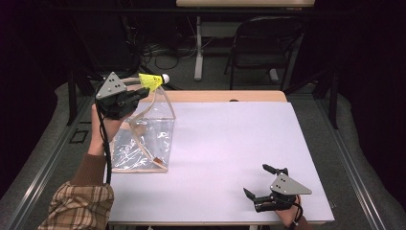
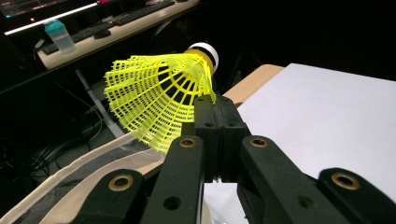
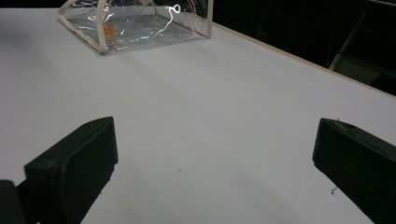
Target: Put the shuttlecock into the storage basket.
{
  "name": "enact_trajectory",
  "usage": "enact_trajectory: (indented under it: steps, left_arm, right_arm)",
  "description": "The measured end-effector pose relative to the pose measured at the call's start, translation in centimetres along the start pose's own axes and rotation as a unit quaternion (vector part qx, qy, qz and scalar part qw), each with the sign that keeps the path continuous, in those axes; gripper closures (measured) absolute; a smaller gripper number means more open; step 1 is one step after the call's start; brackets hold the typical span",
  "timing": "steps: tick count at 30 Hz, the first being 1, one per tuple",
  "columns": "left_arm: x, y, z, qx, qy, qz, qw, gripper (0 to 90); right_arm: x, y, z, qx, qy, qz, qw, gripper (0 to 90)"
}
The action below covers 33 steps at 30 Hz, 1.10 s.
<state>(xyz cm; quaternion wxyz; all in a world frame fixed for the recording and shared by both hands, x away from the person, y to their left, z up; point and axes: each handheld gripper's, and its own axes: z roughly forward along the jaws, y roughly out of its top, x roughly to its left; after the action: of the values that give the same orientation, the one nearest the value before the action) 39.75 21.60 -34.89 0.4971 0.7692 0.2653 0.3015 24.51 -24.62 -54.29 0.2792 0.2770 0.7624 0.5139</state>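
- While the left gripper holds it in the upper left of the high view, the shuttlecock hangs in the air just above the open top of the clear bag, apart from the table.
- It looks very light, and I judge that its yellow mesh skirt is thin plastic that bends and may crack under a hard squeeze.
- So the rim of the skirt is a workable place to take hold only with a soft pinch; the round white cap is firmer but smooth, and could slip.
- In the left gripper view the jaws are closed together on the lower edge of the skirt, near the centre of the frame.
- Its skirt is bright yellow, an open net of ribs that widens like a cone, with a dark band under the white cap.
- At the lower right of the high view the right gripper rests low by the table, its jaws spread wide with nothing between them.
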Motion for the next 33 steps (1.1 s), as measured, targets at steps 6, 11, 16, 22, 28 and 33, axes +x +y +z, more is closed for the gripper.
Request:
enact_trajectory:
  steps: [6,11,16,22,28,33]
  left_arm:
    - [0.4,-0.1,-0.2,-0.001,0.007,-0.004,1.0000,89.7]
    - [0.7,-0.2,-0.3,0.000,0.011,-0.007,0.9999,89.7]
    - [1.0,-0.3,-0.4,0.000,0.016,-0.010,0.9998,89.7]
    - [1.4,-0.6,-0.6,0.000,0.023,-0.014,0.9996,89.7]
    - [1.8,-0.7,-0.7,0.001,0.029,-0.019,0.9994,89.7]
    - [2.0,-0.9,-0.7,0.002,0.032,-0.023,0.9992,89.7]
  right_arm:
    - [0.0,0.0,0.0,0.000,0.000,0.000,1.0000,0.0]
    - [0.0,0.0,0.0,0.000,0.000,0.000,1.0000,0.0]
    - [0.0,0.0,0.0,0.001,0.000,0.000,1.0000,0.0]
    - [0.0,0.0,0.0,0.001,-0.001,0.000,1.0000,0.0]
    - [0.0,0.0,0.0,0.000,-0.001,0.000,1.0000,0.0]
    - [0.0,0.0,0.0,0.000,-0.001,0.000,1.0000,0.0]
